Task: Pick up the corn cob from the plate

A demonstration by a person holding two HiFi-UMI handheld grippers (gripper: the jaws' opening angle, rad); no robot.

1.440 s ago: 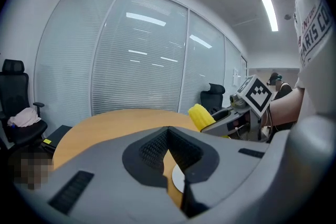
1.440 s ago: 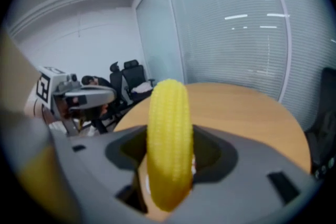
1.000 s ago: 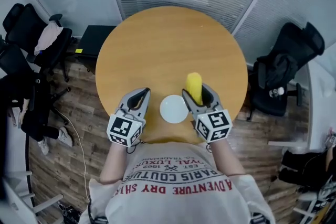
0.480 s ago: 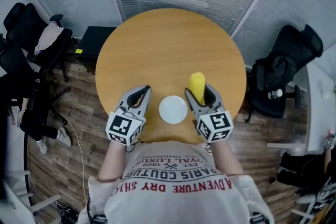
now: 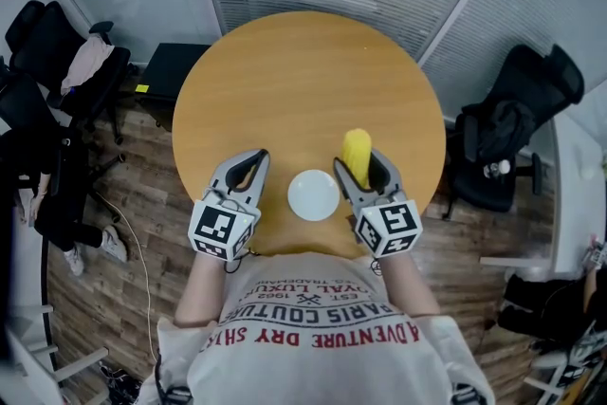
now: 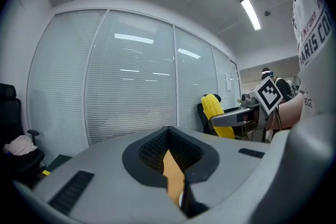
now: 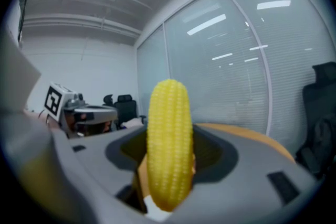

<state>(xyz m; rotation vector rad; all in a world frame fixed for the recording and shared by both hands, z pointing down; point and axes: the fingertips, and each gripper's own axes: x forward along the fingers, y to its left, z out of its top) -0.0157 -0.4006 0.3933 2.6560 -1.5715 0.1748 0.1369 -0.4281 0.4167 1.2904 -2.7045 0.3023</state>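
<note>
The yellow corn cob stands upright between the jaws of my right gripper, which is shut on it, just right of the small white plate. In the right gripper view the corn cob fills the middle, held above the table. The plate has nothing on it. My left gripper hovers left of the plate, jaws closed with nothing between them; in its own view the left gripper shows the jaws meeting, and the corn cob is seen off to the right.
The round wooden table carries only the plate. Black office chairs stand to the right and at the left. Glass walls with blinds run behind the table.
The right gripper has shifted slightly right with the corn cob; between half a second ago and now almost nothing has moved.
</note>
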